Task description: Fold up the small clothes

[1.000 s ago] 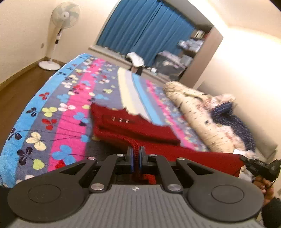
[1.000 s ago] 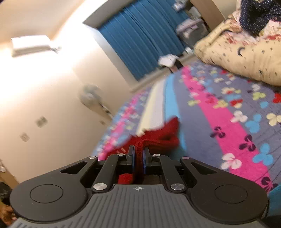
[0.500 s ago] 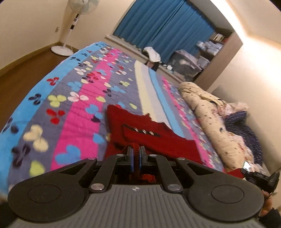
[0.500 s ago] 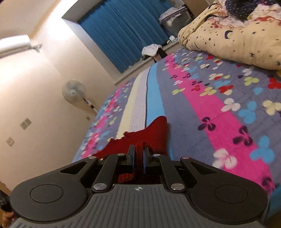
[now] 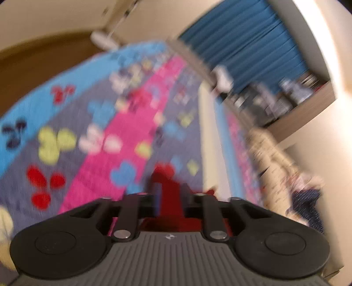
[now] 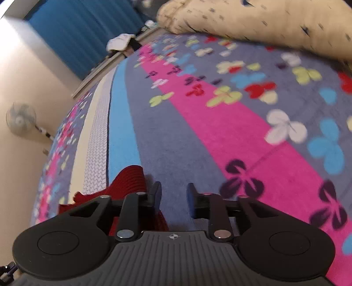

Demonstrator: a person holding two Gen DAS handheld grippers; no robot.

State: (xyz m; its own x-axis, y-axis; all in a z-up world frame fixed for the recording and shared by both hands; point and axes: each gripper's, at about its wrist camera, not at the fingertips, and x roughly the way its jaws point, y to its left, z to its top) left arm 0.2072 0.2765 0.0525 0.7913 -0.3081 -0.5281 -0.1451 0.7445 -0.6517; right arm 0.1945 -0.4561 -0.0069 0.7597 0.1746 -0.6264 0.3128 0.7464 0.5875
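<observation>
Striped bedspread point(image 6: 198, 136) with a butterfly print fills both wrist views, blue curtains point(image 6: 83, 33) at the upper left of the right view and a cream duvet point(image 6: 264, 19) along its top edge. Left gripper point(image 5: 170, 193): jaws have just been opening and now stand apart, with the red knit garment point(image 5: 170, 198) between them; the view is too blurred to tell whether the pads touch it. Right gripper point(image 6: 173, 195): jaws have just been opening and stand spread over bare bedspread, with the garment lying at lower left beside and under the left finger point(image 6: 155, 193).
</observation>
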